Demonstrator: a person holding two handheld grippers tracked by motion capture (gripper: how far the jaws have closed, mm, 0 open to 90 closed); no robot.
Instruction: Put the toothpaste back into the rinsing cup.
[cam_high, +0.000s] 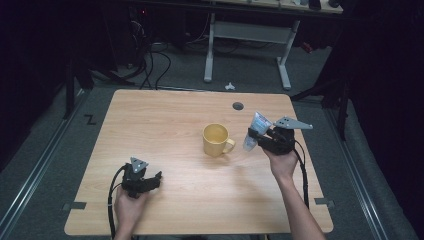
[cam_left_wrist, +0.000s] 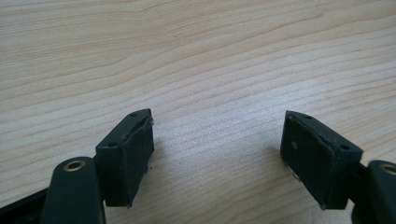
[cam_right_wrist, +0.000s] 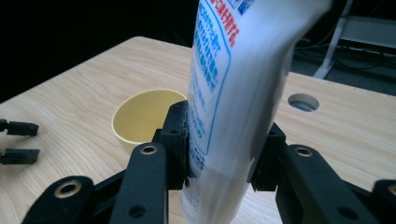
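My right gripper (cam_high: 256, 136) is shut on a white tube (cam_high: 255, 129) with blue and red print, held just right of a yellow mug (cam_high: 216, 139) that stands near the table's middle. In the right gripper view the tube (cam_right_wrist: 233, 93) stands upright between the black pads (cam_right_wrist: 180, 135), cap end down, with the mug (cam_right_wrist: 144, 116) behind it. My left gripper (cam_high: 156, 179) rests low at the table's front left, open, with bare wood between its pads (cam_left_wrist: 133, 154).
The wooden table (cam_high: 165, 115) has a round cable hole (cam_high: 238, 106) at its far edge. Beyond it stand a white desk frame (cam_high: 250, 45) and loose cables on a grey floor. The left gripper's fingertips (cam_right_wrist: 18, 140) appear at the left edge of the right gripper view.
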